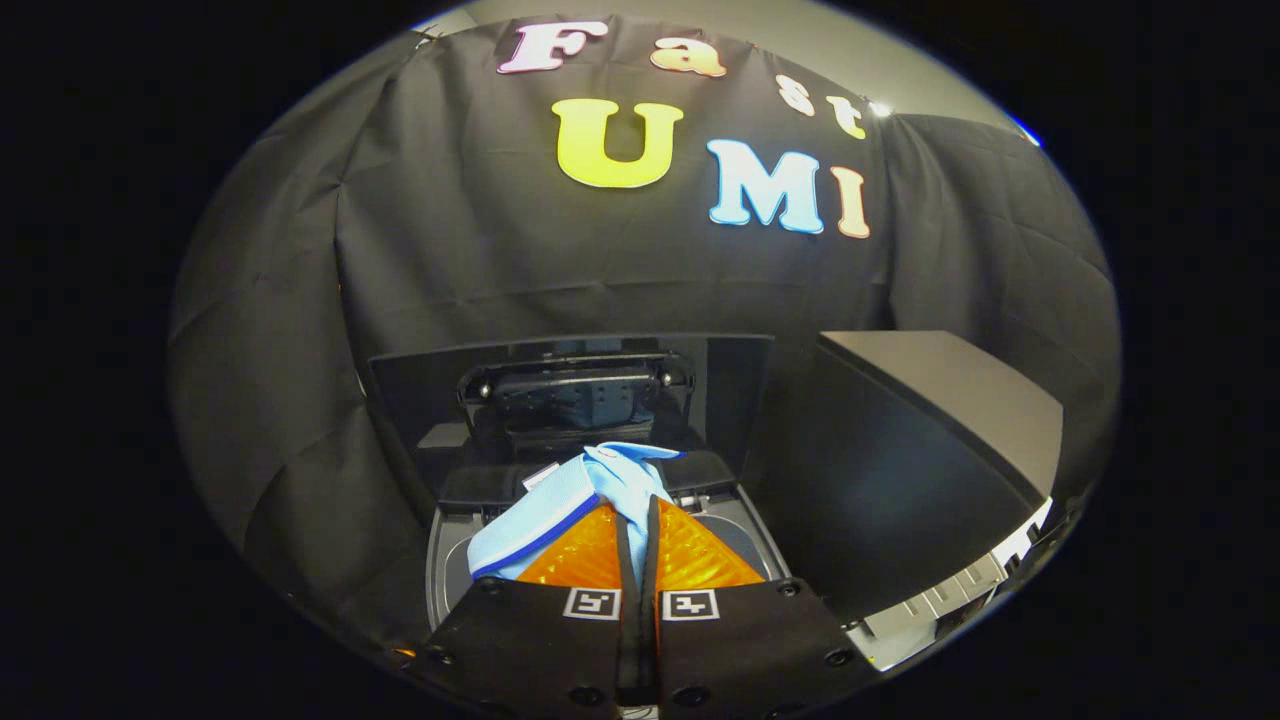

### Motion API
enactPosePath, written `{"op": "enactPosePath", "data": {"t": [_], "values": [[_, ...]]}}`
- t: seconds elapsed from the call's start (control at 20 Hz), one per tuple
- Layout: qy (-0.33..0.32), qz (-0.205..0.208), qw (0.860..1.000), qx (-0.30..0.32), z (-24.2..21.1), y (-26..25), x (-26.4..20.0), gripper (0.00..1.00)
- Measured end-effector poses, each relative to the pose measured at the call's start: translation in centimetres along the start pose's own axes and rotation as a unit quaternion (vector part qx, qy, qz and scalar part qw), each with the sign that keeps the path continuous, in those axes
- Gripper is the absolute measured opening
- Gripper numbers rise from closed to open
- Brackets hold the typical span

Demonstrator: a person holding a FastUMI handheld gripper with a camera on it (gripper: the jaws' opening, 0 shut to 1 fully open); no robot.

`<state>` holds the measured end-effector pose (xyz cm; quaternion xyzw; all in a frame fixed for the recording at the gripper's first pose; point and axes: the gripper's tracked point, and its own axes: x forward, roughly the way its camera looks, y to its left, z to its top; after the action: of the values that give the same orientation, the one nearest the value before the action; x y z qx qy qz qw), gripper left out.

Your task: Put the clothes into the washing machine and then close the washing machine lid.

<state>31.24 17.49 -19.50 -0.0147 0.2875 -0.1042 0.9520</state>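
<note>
Hand-held gripper (640,500) clamped on light-blue garment (560,505), held above the open washing machine (450,560); its lid (575,385) stands raised beyond.

The gripper (638,500) points forward and slightly down, its two fingers (590,555) pressed nearly together, clamping a fold of the light blue garment (560,505) that bunches at their tips.

The garment (600,490) hangs pinched at the gripper (640,505) tips, over the washing machine (450,560) opening; its raised lid (575,390) stands at twelve o'clock, a cabinet (940,420) at two.
</note>
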Motion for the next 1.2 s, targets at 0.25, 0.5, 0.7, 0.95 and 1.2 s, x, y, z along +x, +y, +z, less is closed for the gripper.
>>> {"op": "enactPosePath", "data": {"t": [0.25,0.5,0.7,0.95,1.2], "values": [[0.022,0.013,1.0,-0.008,-2.7,1.3,2.4,0.01],[0.074,0.023,0.997,-0.016,-6.1,2.3,4.4,0.02],[0.107,0.039,0.993,-0.026,-8.3,2.6,4.8,0.03],[0.145,0.022,0.988,-0.051,-10.4,1.4,4.5,0.45],[0.123,0.045,0.99,-0.06,-8.8,2.7,3.9,1.0]]}}
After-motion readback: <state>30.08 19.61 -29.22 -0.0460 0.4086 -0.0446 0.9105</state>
